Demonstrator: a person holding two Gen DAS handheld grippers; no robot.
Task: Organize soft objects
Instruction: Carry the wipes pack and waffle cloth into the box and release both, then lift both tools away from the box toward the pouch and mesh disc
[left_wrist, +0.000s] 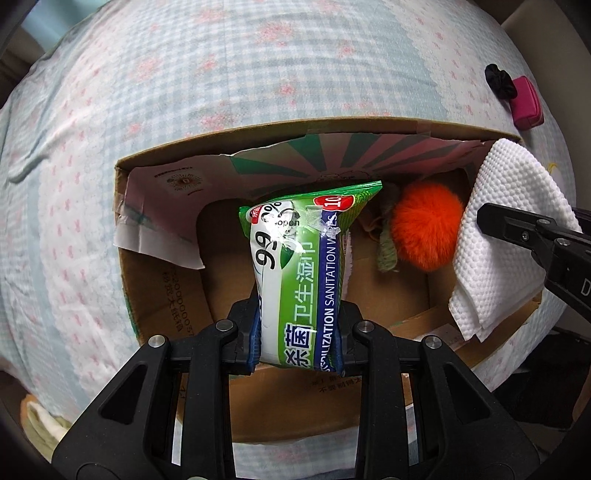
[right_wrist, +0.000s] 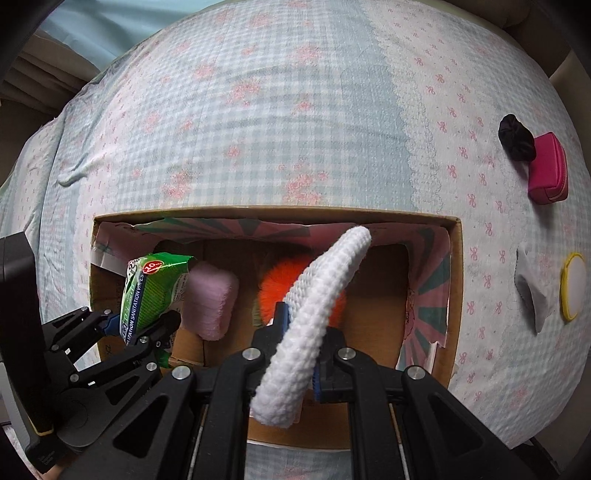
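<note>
Left wrist view shows left tongs (left_wrist: 301, 332) clamping the wipes pack (left_wrist: 299, 273) and right tongs (right_wrist: 301, 354) pinching the white cloth (right_wrist: 314, 314) over the cardboard box (left_wrist: 280, 127), pompom (left_wrist: 424, 225) inside, pink pouch (right_wrist: 548, 168) left outside.

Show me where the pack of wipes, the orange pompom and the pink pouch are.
pack of wipes (left_wrist: 295, 280), left wrist view, middle of its printed front.
orange pompom (left_wrist: 424, 225), left wrist view, centre of the fluff.
pink pouch (right_wrist: 548, 168), right wrist view, its top face.

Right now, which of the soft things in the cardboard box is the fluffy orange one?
The orange pom-pom, lying on the box floor at the back. The pink sponge-like block beside it is pale and squared, not round or furry.
</note>
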